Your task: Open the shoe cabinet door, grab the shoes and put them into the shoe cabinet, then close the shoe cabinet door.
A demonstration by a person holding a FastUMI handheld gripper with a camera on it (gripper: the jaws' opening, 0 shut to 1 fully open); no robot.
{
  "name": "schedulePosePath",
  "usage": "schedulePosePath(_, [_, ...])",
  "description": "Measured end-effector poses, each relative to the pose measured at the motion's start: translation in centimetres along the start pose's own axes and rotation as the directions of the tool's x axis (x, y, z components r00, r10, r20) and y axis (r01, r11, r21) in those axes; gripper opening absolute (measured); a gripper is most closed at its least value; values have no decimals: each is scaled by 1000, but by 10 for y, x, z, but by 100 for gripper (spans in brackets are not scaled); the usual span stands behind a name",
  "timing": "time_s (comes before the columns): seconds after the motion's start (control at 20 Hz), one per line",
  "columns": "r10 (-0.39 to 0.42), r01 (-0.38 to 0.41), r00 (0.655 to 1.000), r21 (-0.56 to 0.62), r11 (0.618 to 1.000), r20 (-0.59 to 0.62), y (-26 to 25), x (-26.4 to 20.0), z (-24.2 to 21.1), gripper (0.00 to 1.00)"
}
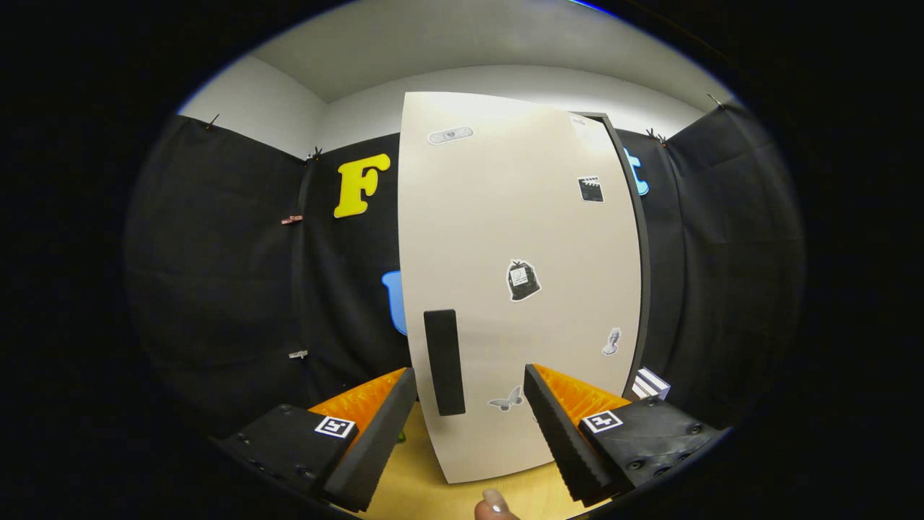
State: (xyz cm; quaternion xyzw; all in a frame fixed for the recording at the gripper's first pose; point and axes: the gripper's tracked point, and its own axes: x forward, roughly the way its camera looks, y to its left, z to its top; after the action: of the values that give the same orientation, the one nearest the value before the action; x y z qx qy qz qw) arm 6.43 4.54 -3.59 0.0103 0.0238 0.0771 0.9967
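Claw spread, gripping nothing, its fingers flanking the door's handle (dark, upright bar), evidently aligned for a grasp; door's position relative to cabinet undetermined.

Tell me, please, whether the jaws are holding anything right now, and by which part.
Nothing is held. The gripper is open, its jaws spread on either side of the black handle on the cabinet door, not touching it.

Black cloth hung all round as booth wall, clipped along top edge. Small clips pinned partway down cloth too. Pale wall and ceiling above cloth. Light wood floor below. White striped block low on floor near cloth.
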Motion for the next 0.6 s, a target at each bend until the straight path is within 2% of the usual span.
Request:
schedulePosePath(0.25, [-88,89,996,-15,996,24,5,6,2,98])
schedulePosePath(0.6, [-148,151,988,-61,987,50,14,8,5,98])
